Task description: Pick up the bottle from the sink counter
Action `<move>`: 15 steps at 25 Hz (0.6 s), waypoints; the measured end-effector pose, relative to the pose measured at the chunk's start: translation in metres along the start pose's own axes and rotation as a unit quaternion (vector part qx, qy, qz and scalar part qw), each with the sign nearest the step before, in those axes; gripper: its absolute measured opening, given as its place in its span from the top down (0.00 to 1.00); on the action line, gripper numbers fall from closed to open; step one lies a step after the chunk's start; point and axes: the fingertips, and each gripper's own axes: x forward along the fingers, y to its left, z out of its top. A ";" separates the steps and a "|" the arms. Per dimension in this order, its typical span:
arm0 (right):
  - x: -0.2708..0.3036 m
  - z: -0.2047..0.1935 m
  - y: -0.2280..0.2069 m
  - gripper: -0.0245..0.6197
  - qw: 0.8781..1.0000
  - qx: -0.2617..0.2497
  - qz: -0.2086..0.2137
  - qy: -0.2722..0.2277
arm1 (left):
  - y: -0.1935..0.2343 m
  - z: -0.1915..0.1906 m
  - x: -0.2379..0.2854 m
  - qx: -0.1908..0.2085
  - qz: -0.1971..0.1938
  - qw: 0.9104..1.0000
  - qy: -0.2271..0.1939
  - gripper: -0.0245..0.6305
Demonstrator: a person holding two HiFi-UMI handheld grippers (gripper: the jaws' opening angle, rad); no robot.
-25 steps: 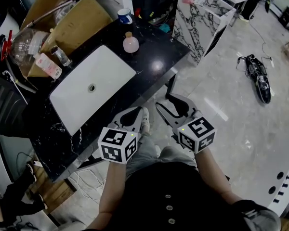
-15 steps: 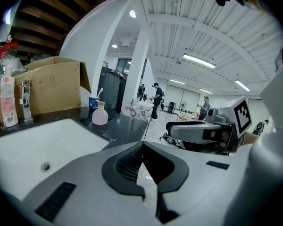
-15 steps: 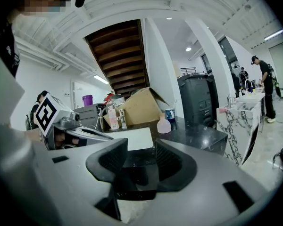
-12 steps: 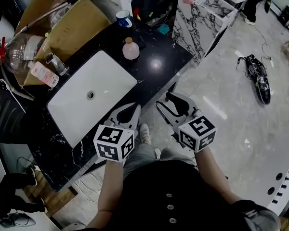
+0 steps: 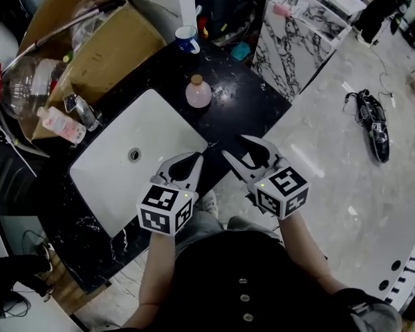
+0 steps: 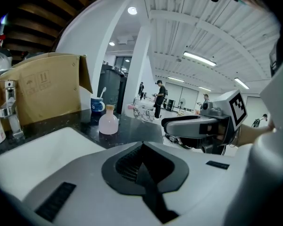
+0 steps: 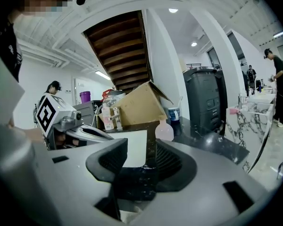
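The pink round bottle (image 5: 198, 93) with a tan cap stands upright on the black sink counter (image 5: 242, 106), just right of the white basin (image 5: 111, 171). It also shows in the left gripper view (image 6: 108, 122) and the right gripper view (image 7: 164, 131). My left gripper (image 5: 194, 160) hovers over the basin's near corner, its jaws shut and empty. My right gripper (image 5: 240, 149) is over the counter's front edge, open with nothing between its jaws. Both are short of the bottle, which stands clear of them.
A blue mug (image 5: 187, 39) and an open cardboard box (image 5: 100, 37) stand behind the bottle. A faucet (image 5: 79, 109), a pink-labelled bottle (image 5: 61, 124) and a clear jug (image 5: 24, 81) are left of the basin. A marble counter (image 5: 297, 37) stands at right.
Both grippers have come forward from over the floor to the counter's front edge, nearer the bottle. Neither gripper's jaws have changed.
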 end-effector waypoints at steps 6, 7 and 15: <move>0.029 0.010 -0.017 0.68 1.000 0.003 -0.011 0.001 | 0.032 0.018 0.013 0.006 0.004 1.000 -0.007 0.94; 0.033 0.011 -0.020 0.68 1.000 0.004 -0.013 0.001 | 0.037 0.021 0.015 0.006 0.006 1.000 -0.009 0.94; 0.059 0.013 -0.028 0.66 1.000 -0.003 -0.019 0.018 | 0.070 0.026 0.022 -0.024 0.010 0.999 -0.024 0.94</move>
